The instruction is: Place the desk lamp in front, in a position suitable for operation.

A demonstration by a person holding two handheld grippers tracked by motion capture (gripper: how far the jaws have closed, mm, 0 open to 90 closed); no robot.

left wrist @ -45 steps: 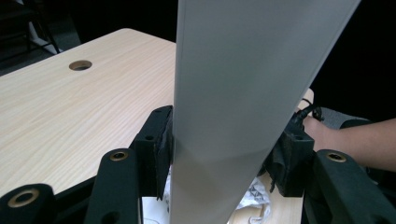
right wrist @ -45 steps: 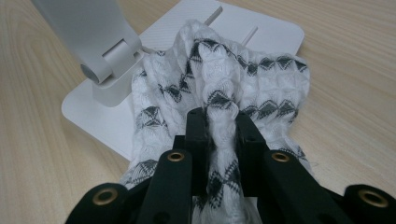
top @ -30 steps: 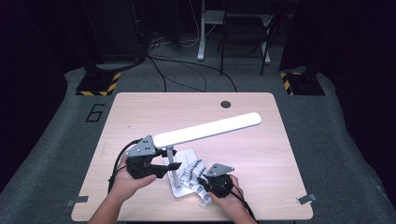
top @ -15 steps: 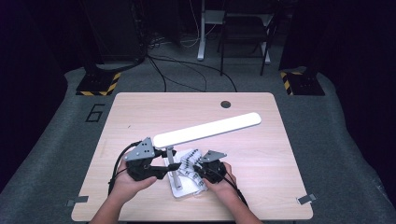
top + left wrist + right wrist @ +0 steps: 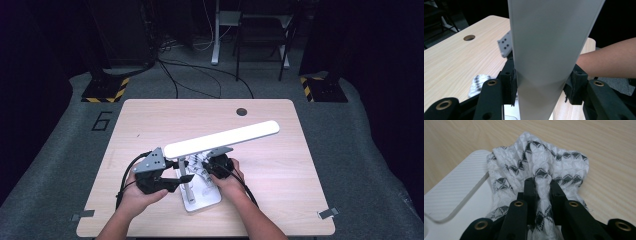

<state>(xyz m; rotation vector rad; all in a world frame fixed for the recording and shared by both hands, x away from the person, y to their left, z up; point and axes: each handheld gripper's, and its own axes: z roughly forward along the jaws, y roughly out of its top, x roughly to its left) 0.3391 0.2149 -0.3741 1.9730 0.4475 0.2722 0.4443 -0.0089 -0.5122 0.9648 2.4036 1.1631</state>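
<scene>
Two close-ups: left tool (image 5: 539, 87) on lamp head (image 5: 549, 50), right tool (image 5: 541, 195) on cloth (image 5: 536, 170).

White lamp bar (image 5: 222, 141), white cloth (image 5: 536, 170) with black triangles, light wood table (image 5: 150, 125)

High view: fixed above the near edge, facing forward and down over the whole pale wooden tabletop (image 5: 150, 130). Left gripper view: very close, looking up the long white flat lamp bar (image 5: 549, 50). Right gripper view: very close on the white black-patterned cloth (image 5: 536, 167) beside that bar's white base (image 5: 454, 195); all three show the tabletop.
</scene>
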